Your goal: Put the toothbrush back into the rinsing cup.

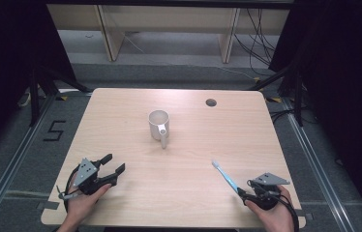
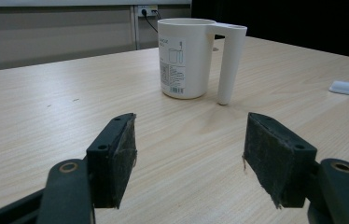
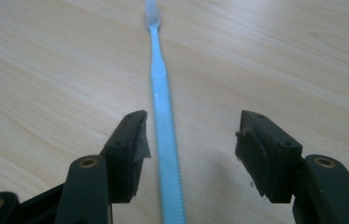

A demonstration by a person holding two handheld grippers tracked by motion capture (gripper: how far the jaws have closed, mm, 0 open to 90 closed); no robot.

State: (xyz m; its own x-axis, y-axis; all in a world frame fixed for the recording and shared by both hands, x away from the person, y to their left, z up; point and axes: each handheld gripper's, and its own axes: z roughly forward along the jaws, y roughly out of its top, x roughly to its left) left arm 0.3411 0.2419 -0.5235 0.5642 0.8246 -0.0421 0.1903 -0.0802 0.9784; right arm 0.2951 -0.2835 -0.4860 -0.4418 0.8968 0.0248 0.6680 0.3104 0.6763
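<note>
Near the counter's (image 1: 121, 111) front edge, by its left corner, my left gripper (image 1: 112, 163) rests with its fingers (image 2: 116, 158) spread apart on nothing. Toward the front right corner, my right gripper (image 1: 245, 194) has its fingers (image 3: 128, 154) apart on either side of the light blue toothbrush (image 3: 163, 126), which lies flat with its bristles pointing away. Farther off, mid-counter, the white mug (image 1: 159, 124) stands upright, its handle toward me.
</note>
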